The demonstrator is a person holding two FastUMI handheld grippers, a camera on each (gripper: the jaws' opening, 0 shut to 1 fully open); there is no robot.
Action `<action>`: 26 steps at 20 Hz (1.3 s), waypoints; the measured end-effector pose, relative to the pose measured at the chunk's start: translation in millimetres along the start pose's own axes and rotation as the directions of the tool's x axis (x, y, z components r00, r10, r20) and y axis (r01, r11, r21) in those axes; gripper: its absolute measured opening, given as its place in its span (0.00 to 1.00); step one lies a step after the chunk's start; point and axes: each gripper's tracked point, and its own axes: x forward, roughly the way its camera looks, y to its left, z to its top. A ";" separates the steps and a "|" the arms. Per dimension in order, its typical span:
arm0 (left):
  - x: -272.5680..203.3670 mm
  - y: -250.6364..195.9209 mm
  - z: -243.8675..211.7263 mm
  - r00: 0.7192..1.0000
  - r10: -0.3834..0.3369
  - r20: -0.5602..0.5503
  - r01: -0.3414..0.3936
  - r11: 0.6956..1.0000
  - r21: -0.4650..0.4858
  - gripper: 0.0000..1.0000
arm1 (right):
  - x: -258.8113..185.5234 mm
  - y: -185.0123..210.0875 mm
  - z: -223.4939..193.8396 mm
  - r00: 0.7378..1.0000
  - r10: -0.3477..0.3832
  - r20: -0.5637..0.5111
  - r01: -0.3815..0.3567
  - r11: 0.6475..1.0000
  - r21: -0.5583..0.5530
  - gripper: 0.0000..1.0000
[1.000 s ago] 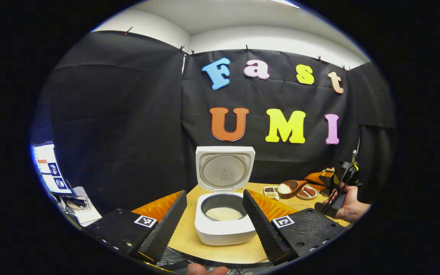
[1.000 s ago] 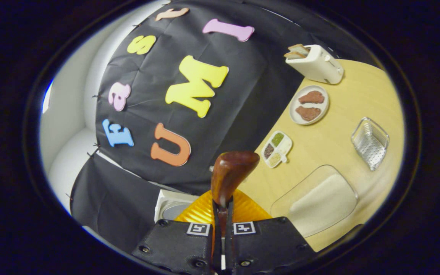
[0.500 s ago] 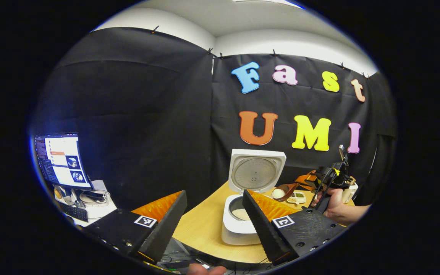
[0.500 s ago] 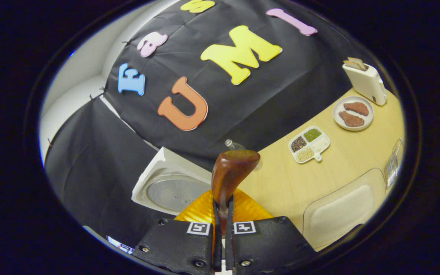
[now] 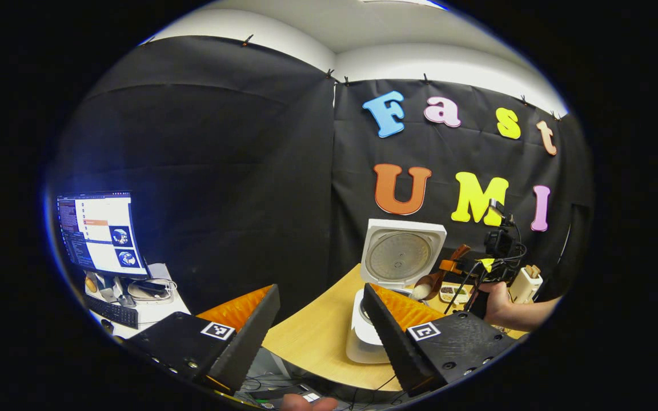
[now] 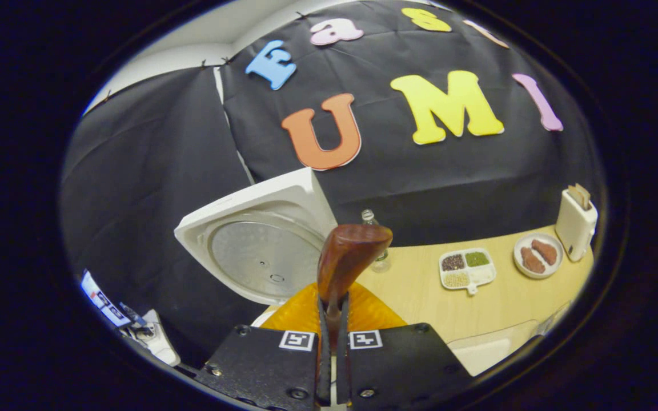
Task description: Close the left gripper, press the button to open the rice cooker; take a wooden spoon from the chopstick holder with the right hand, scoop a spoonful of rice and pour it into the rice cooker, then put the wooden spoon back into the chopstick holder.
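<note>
The white rice cooker (image 5: 363,337) stands on the wooden table (image 5: 312,337) with its lid (image 5: 402,256) raised. My left gripper (image 5: 320,319) is open and empty, back from the cooker at the table's near edge. Farther off, a hand (image 5: 497,302) holds my right gripper (image 5: 494,251), and the wooden spoon (image 5: 429,284) carries white rice just over the cooker's right side. In the right gripper view my right gripper (image 6: 333,325) is shut on the spoon's handle; the back of the spoon's bowl (image 6: 352,257) hides the rice. The cooker lid (image 6: 260,251) is close on the left.
A small bottle (image 6: 374,240), a divided dish of grains (image 6: 467,268), a plate with two brown pieces (image 6: 537,255) and a toaster (image 6: 576,222) stand along the back of the table. A clear tray of rice (image 6: 494,348) lies at the lower right. A monitor (image 5: 100,231) is off the table's left.
The right gripper carried the loaded spoon leftward to the open cooker and rolled nearer level. The left gripper swung left, so the cooker slid right in its view.
</note>
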 end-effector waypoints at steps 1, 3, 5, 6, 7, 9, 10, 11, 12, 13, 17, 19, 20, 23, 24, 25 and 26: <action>0.0 1.2 -0.1 1.000 0.000 0.001 0.000 1.000 0.000 0.95 | 0.7 4.4 0.6 1.000 0.004 0.003 -0.004 0.999 -0.036 0.09; 1.2 3.2 0.6 1.000 -0.002 0.001 0.002 1.000 -0.004 0.95 | 2.7 14.7 3.7 1.000 0.013 0.017 -0.011 0.993 -0.115 0.09; 1.4 2.7 1.7 1.000 -0.001 0.003 0.001 1.000 -0.008 0.95 | 3.9 25.6 6.5 0.999 0.028 0.034 -0.021 0.980 -0.198 0.09; 1.3 4.4 1.5 1.000 -0.002 0.003 0.002 1.000 -0.009 0.95 | 4.8 32.2 5.3 0.999 0.039 0.038 -0.029 0.973 -0.227 0.09; 1.1 4.8 0.5 1.000 -0.004 0.001 0.004 1.000 -0.008 0.95 | 5.2 37.3 4.2 0.998 0.047 0.040 -0.036 0.966 -0.255 0.09; 2.0 3.0 0.6 1.000 -0.011 0.001 0.011 1.000 -0.008 0.94 | 2.4 48.9 4.5 0.997 0.066 0.048 -0.047 0.945 -0.324 0.09; 3.0 1.4 1.1 1.000 -0.017 0.003 0.017 1.000 -0.007 0.95 | -0.3 55.2 4.4 0.996 0.078 0.054 -0.053 0.930 -0.365 0.09; 3.0 1.1 0.8 1.000 -0.022 0.003 0.022 1.000 -0.006 0.95 | -1.8 61.5 4.4 0.994 0.090 0.059 -0.059 0.912 -0.405 0.09; 3.2 0.5 1.0 1.000 -0.027 0.003 0.027 1.000 -0.005 0.95 | -3.5 68.0 5.7 0.992 0.102 0.071 -0.059 0.892 -0.447 0.09; 3.7 0.3 0.7 1.000 -0.031 0.003 0.031 1.000 -0.006 0.95 | -6.8 73.2 7.3 0.990 0.110 0.083 -0.056 0.871 -0.488 0.11; 4.6 -1.8 2.0 0.999 -0.041 0.012 0.041 0.999 -0.015 0.95 | -12.7 87.7 5.6 0.985 0.144 0.099 -0.064 0.824 -0.563 0.09; 4.0 -2.6 3.9 0.999 -0.041 0.019 0.041 0.999 -0.019 0.94 | -15.3 87.9 7.6 0.984 0.145 0.107 -0.058 0.817 -0.573 0.09; 4.6 -3.5 5.8 0.999 -0.043 0.026 0.044 0.999 -0.026 0.94 | -16.2 89.6 8.0 0.983 0.146 0.109 -0.058 0.818 -0.572 0.09; 4.1 -7.0 8.5 0.998 -0.053 0.035 0.055 0.998 -0.039 0.94 | -19.9 89.7 11.7 0.984 0.145 0.108 -0.063 0.836 -0.546 0.09; 3.8 -7.8 6.6 0.998 -0.056 0.032 0.058 0.998 -0.035 0.94 | -21.0 88.6 14.3 0.984 0.142 0.110 -0.064 0.848 -0.526 0.09; 3.3 -8.7 6.4 0.998 -0.061 0.032 0.062 0.998 -0.033 0.94 | -23.1 87.6 17.7 0.983 0.141 0.114 -0.066 0.863 -0.501 0.09; 2.9 -10.8 7.8 0.997 -0.069 0.036 0.070 0.997 -0.034 0.94 | -26.5 85.8 21.9 0.983 0.140 0.118 -0.068 0.880 -0.470 0.09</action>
